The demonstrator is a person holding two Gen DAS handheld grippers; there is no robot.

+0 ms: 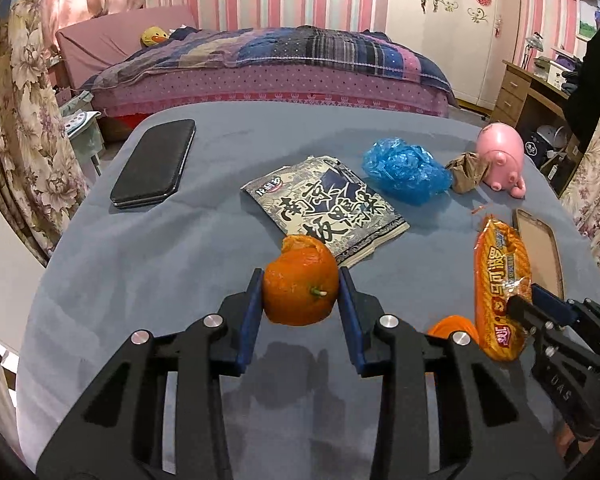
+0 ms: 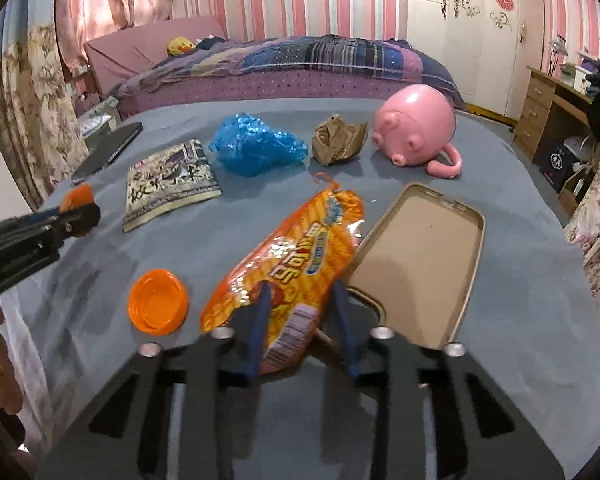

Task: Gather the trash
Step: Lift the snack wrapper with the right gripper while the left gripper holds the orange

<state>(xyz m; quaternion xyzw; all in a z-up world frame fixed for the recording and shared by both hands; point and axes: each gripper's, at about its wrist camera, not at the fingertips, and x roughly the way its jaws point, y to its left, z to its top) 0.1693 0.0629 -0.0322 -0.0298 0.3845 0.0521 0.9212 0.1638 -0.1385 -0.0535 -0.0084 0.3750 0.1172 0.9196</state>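
Observation:
My left gripper [image 1: 300,280] is shut on a mandarin [image 1: 300,292] with its peel torn at the top, held just above the blue-grey tablecloth [image 1: 140,280]. The right wrist view shows that gripper [image 2: 80,212] at the left edge with the fruit [image 2: 78,196] in it. My right gripper [image 2: 300,296] is shut on the near end of an orange snack wrapper [image 2: 300,248], whose far end slopes down to the cloth. From the left wrist view the same wrapper [image 1: 500,272] stands tilted in the right gripper [image 1: 528,300].
On the cloth lie a patterned packet [image 2: 172,184], a blue plastic bag [image 2: 256,148], crumpled brown paper [image 2: 338,140], a pink pig toy [image 2: 416,128], a tan phone case [image 2: 420,264], an orange lid [image 2: 158,302] and a black phone [image 1: 154,164]. A bed stands behind the table.

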